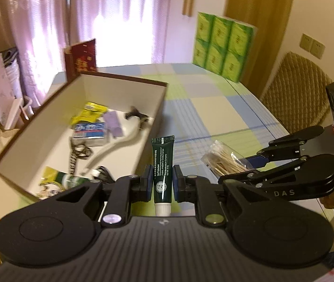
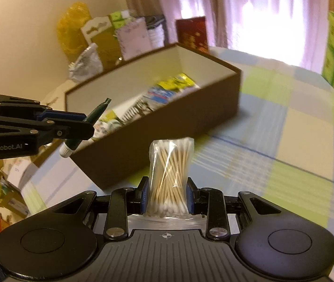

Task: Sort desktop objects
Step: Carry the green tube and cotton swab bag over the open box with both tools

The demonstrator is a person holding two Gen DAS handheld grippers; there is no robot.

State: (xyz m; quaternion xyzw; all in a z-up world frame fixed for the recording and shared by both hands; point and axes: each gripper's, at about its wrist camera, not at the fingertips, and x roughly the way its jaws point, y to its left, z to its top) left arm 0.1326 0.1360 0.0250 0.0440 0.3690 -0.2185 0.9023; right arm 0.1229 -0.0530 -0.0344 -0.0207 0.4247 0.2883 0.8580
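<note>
Left gripper (image 1: 163,183) pinching tube (image 1: 162,171), cap down, beside box (image 1: 117,80) near wall. Right gripper (image 2: 167,196) clamped on swab bag (image 2: 170,164), above table (image 2: 296,141) near box front corner. Best lifted clear over rim, released low inside, one at a time.

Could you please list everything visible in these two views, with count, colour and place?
Lip balm tube: one, dark green with white cap, clamped in left tool.
Bag of cotton swabs: one, clear bag with wooden sticks, clamped in right tool.
Box: one, brown outside and white inside, open on the table, holding packets and a comb.
Tablecloth: one, blue, green and cream check.
Tissue packs: one bundle, green, far table edge.
Chair: one, tan, right of the table.
Left tool: black, shut.
Right tool: black, shut.
</note>
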